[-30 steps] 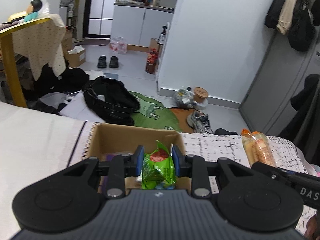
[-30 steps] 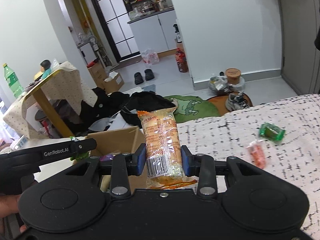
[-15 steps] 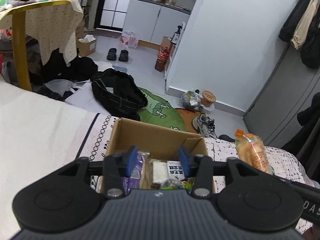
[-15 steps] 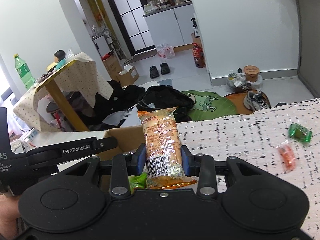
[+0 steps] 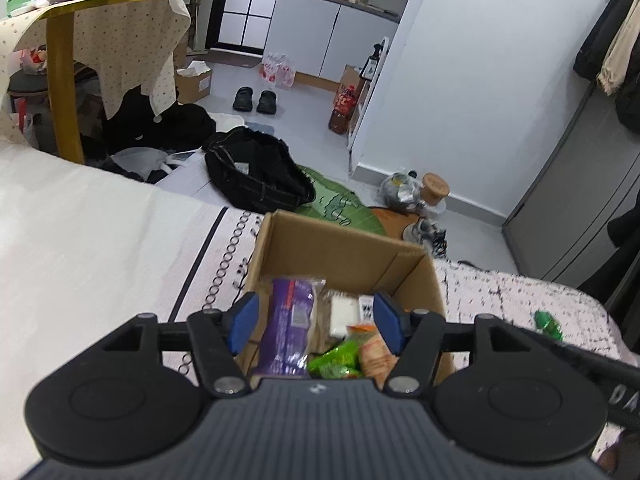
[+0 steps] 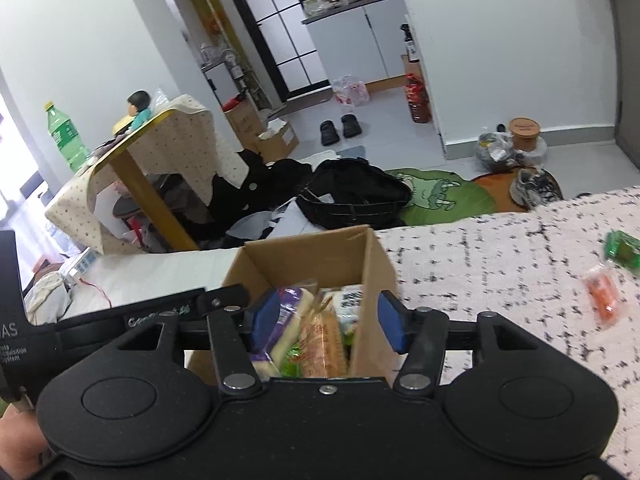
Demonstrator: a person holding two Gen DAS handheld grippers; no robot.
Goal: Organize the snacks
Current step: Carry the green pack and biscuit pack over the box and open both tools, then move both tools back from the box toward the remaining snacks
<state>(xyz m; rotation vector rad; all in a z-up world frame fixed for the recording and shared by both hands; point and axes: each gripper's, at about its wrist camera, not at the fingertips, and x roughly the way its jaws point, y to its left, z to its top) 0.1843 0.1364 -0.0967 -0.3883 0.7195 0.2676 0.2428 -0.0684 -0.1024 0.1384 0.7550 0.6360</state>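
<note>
An open cardboard box [image 5: 340,252] [image 6: 308,256] sits on the bed and holds several snacks. Among them are a purple packet [image 5: 288,320], a green packet [image 5: 336,360] and an orange bread packet [image 5: 374,354] [image 6: 322,344]. My left gripper [image 5: 315,320] hovers above the box, its jaws opening with nothing between them. My right gripper [image 6: 330,324] hangs over the box's right side, its jaws also opening and empty, with the bread packet lying below. A green candy [image 6: 624,244] [image 5: 549,324] and an orange candy [image 6: 604,292] lie on the speckled blanket [image 6: 500,256] to the right.
The bed ends just beyond the box. On the floor past it are a black bag [image 5: 260,172], a green rug [image 6: 436,196] and shoes [image 5: 256,100]. A cloth-covered table [image 5: 104,28] with a yellow leg stands at the left, with a green bottle [image 6: 64,136] on it.
My left gripper let go of the green packet and my right let go of the orange bread packet. Both packets now lie in the box and both pairs of jaws stand wider.
</note>
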